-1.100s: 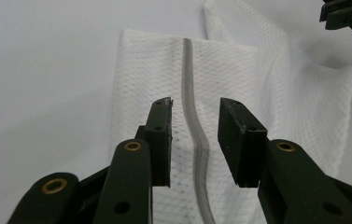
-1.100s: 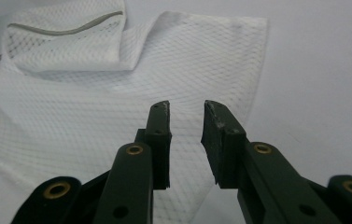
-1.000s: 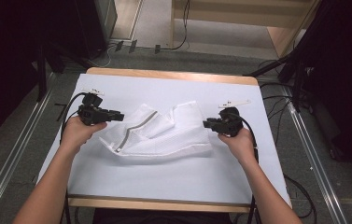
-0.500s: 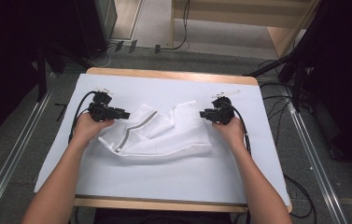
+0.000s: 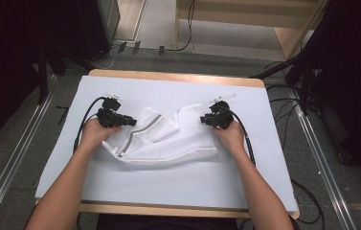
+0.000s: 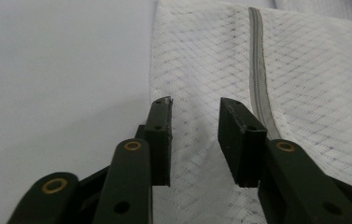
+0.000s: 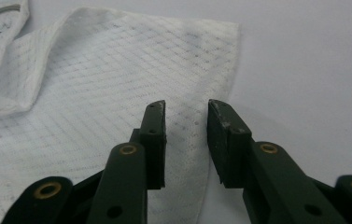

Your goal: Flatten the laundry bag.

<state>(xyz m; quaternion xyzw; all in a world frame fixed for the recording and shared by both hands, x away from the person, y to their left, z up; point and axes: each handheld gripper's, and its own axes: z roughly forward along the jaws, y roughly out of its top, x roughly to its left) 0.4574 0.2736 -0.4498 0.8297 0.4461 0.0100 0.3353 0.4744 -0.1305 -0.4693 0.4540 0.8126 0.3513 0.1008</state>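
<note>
Both forearms in from the near edge. Left gripper and right gripper low at opposite ends of the mesh bag mid-bench; jaws part-open, just closing, over mesh, gripping nothing.

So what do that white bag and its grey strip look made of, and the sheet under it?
The white bag looks like a soft, matt mesh fabric: a fine diamond weave shows and it lies in limp folds. Its grey strip looks like a zipper tape, though no teeth can be made out. The sheet seems a smooth, matt pale covering; paper, plastic or cloth is unclear.
</note>
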